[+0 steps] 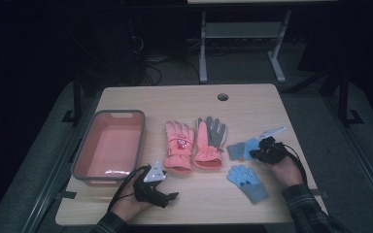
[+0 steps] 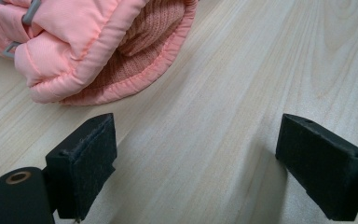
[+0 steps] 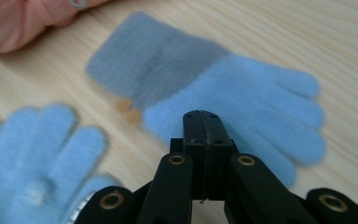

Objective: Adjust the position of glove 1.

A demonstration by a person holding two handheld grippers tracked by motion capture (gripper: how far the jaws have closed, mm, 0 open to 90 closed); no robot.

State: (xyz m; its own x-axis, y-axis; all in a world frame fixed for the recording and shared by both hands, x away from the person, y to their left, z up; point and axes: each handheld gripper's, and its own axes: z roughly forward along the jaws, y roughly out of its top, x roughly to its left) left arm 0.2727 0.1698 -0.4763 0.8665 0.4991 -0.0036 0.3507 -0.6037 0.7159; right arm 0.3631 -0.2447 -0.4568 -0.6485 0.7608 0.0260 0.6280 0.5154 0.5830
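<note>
Right gripper (image 3: pixel 204 122), jaws pressed together with nothing between them, hovers over the far blue glove (image 3: pixel 223 100) on our table (image 1: pixel 252 204). Left gripper (image 2: pixel 193 158) rests spread. Risk: closed jaws would push the glove, not pinch it.

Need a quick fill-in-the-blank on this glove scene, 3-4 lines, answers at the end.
1. The right gripper has its jaws ____ above a blue glove.
2. The left gripper has its jaws ____ near the pink glove.
3. The bin left of the pink gloves holds ____ gloves.
4. The table carries ____ gloves in all.

Missing words: shut; open; no; four
</note>
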